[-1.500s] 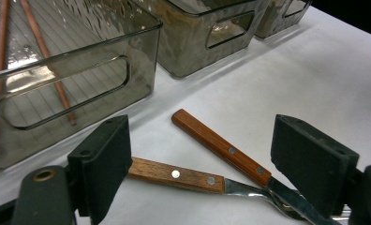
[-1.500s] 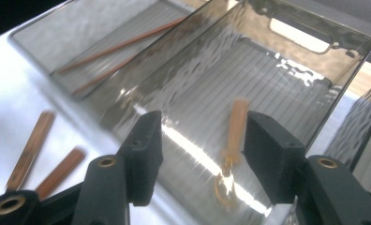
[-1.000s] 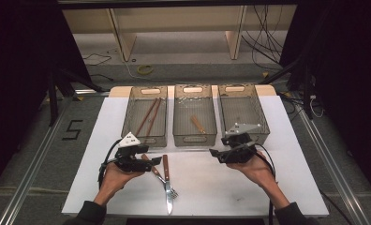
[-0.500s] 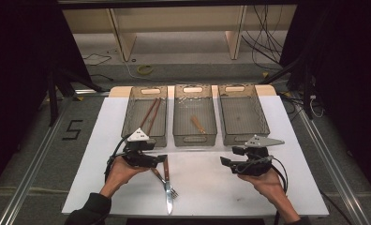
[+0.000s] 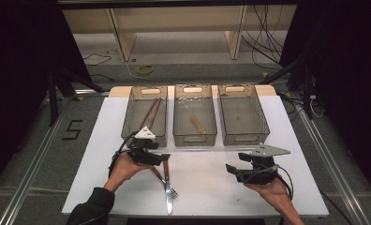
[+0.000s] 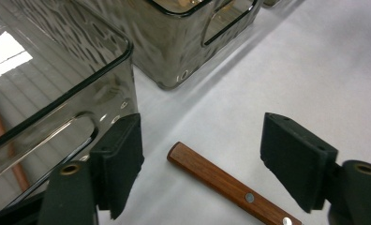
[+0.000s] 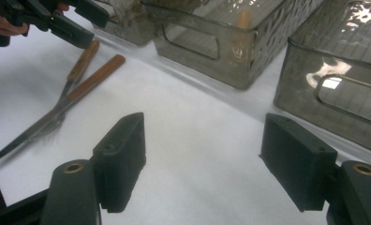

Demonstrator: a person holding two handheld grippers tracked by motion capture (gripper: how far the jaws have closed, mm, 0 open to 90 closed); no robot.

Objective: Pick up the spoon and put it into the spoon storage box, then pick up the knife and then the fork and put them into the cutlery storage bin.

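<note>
White paper (image 5: 211, 183) covers the table under me, dark floor all around. Counting now: three smoked clear bins in a row at the far edge, two wood-handled utensils lying crossed on the paper, and two grippers, one in each of my hands.

Left bin (image 5: 146, 115): two long brown sticks leaning inside, plus something reddish I can't make out. Middle bin (image 5: 195, 115): one short wooden piece on its floor. Right bin (image 5: 242, 115): I see nothing in it but bare bottom.

My left gripper (image 5: 156, 158) sits just in front of the left bin, low over the handles of the utensils. In the left gripper view a wooden handle (image 6: 230, 185) with rivets lies between my pads, and neither pad touches it; the jaws are apart and have just been narrowing a little. The fork (image 5: 169, 187) and the knife (image 5: 166, 199) cross near the front edge, blades pointing toward me.

My right gripper (image 5: 237, 171) hangs over bare paper in front of the right bin, jaws wide with nothing between them, and they've just been opening further.

Against a second ago: my right hand was up at the right bin's near wall, and it has pulled back toward me and outward. My left hand has slid a touch right, onto the handles. Utensils and bins haven't budged.
</note>
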